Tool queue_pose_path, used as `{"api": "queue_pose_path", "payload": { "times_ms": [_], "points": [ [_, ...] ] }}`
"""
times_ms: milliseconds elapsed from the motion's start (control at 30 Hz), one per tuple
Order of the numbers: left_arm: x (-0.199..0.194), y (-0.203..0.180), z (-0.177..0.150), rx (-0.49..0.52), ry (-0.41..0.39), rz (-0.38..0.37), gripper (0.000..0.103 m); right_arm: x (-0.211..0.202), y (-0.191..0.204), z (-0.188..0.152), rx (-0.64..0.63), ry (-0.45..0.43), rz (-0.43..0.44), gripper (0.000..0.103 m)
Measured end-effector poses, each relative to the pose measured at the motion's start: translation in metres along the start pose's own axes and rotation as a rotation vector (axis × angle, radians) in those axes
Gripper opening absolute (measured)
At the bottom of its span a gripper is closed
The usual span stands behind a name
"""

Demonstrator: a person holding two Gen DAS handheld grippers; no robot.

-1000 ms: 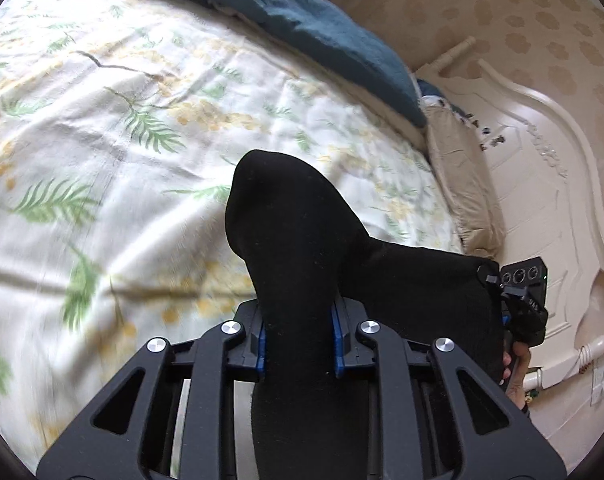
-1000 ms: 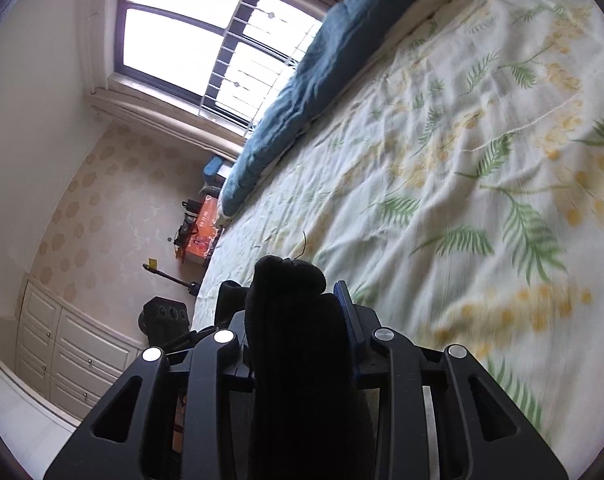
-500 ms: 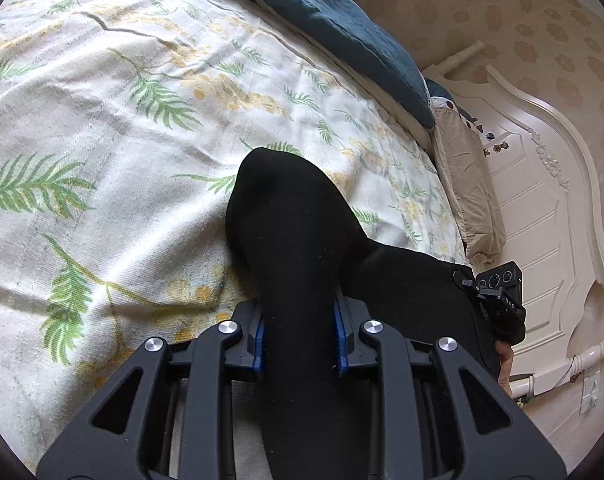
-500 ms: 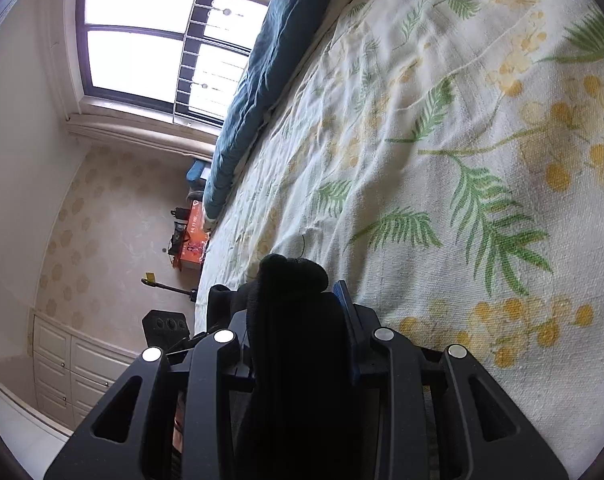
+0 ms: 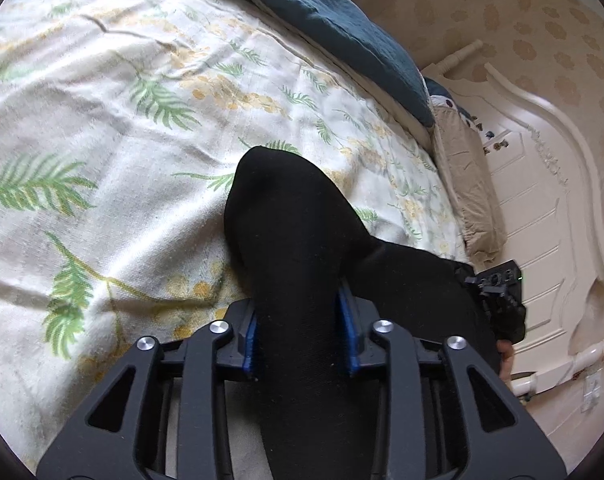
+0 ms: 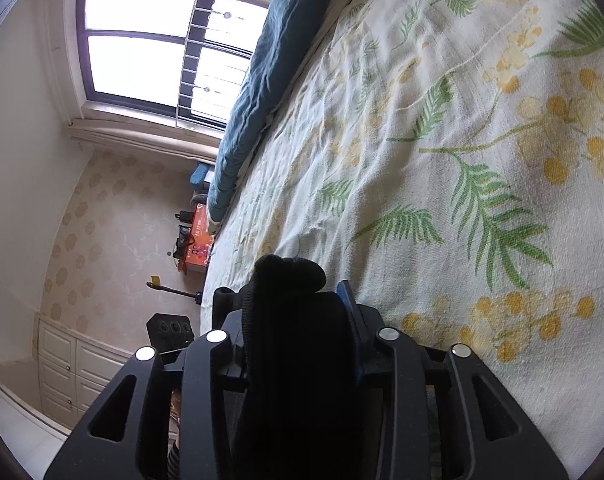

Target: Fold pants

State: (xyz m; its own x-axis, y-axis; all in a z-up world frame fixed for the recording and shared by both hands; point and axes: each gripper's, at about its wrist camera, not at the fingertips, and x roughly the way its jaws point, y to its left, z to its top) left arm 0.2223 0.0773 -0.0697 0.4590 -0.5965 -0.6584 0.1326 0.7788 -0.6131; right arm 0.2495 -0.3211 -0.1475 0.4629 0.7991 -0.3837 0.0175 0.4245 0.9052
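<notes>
**Black pants between both grippers over a floral bedsheet**

Left wrist view, nearest: the left gripper [image 5: 302, 336] has its blue pads [image 5: 249, 340] on either side of a thick fold of the black pants [image 5: 293, 248]; its jaws are opening, with the cloth still filling the gap and touching both pads. The fold rises forward past the fingertips, and its rounded end lies on the bedsheet [image 5: 101, 128], white with green fronds and yellow blossoms. To the right the dark cloth runs on toward the other gripper's body [image 5: 502, 300], held by a hand [image 5: 504, 356].

Right wrist view, nearest: the right gripper [image 6: 302, 328] likewise has a bunched roll of the pants [image 6: 289, 320] between its fingers; its jaws are opening around the cloth.

Farther off: a teal blanket [image 5: 342, 28] along the far edge of the bed, a beige pillow [image 5: 470, 184], a white headboard [image 5: 542, 168], and a window [image 6: 149, 48].
</notes>
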Motion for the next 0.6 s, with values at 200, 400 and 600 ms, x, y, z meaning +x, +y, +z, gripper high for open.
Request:
{"api": "queue_pose_path", "payload": {
  "times_ms": [200, 400, 600],
  "points": [
    [-0.021, -0.009, -0.017, -0.007, -0.023, -0.014, 0.068, -0.027, 0.010, -0.018, -0.036, -0.042, -0.008, 0.058],
    [-0.052, -0.001, -0.065, -0.083, -0.015, -0.094, 0.075, -0.078, 0.013, -0.059, -0.047, -0.098, -0.036, 0.070],
    [-0.075, -0.002, -0.109, -0.148, -0.035, -0.184, 0.081, -0.106, 0.011, -0.100, -0.005, -0.134, -0.047, 0.074]
  ]
}}
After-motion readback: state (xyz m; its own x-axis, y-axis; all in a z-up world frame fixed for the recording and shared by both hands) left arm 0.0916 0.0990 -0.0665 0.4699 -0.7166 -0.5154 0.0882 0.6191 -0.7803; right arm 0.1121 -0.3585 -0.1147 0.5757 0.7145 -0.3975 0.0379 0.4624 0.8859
